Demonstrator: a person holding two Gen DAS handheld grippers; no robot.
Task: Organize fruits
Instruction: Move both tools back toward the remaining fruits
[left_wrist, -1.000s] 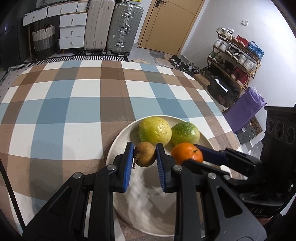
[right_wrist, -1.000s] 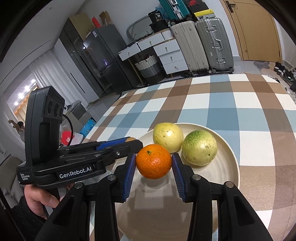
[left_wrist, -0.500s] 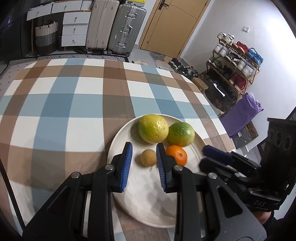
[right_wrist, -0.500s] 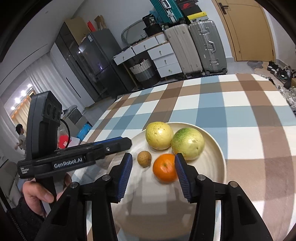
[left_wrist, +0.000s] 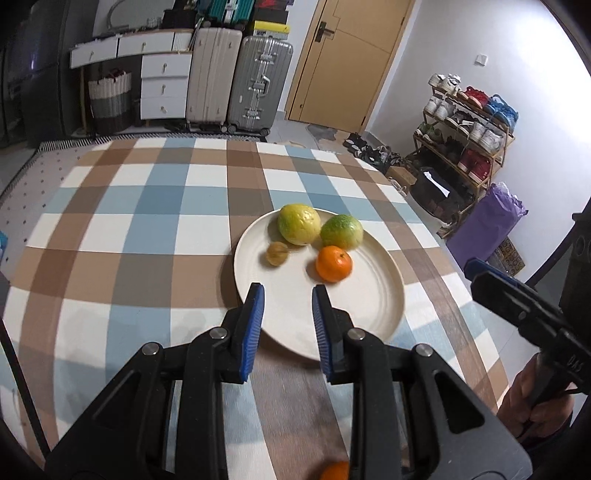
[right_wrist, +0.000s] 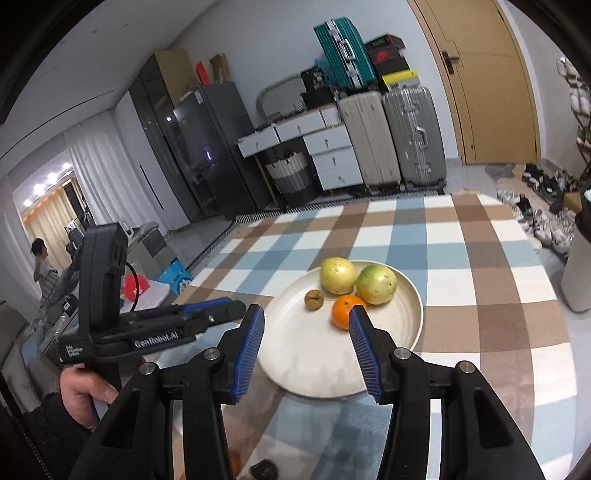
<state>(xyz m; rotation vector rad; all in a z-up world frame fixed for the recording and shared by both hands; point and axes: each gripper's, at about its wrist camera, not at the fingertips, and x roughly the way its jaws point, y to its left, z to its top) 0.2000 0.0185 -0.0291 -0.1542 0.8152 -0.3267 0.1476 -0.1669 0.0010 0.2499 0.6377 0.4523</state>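
Now we see four fruits on the cream plate (left_wrist: 373, 306), which sits on the checked tablecloth (left_wrist: 147, 236) at the centre of both views. In the left wrist view, the yellow-green fruit (left_wrist: 298, 224) is at the plate's upper rim, with the greener fruit (left_wrist: 342, 232) just to its right, touching or nearly so. Below those two lies the orange (left_wrist: 333, 263), and to its left, apart, the small brown fruit (left_wrist: 277, 253).

Our left gripper (left_wrist: 287, 295) hangs over the plate's lower edge, its blue pads drawn to their narrowest and gripping nothing. Our right gripper (right_wrist: 306, 316) has just let its jaws spread; they stand released, with nothing between them, and the orange (right_wrist: 345, 311) rests on the plate beyond the right pad. At the left of the right wrist view a hand (right_wrist: 83, 393) holds the left gripper's handle.
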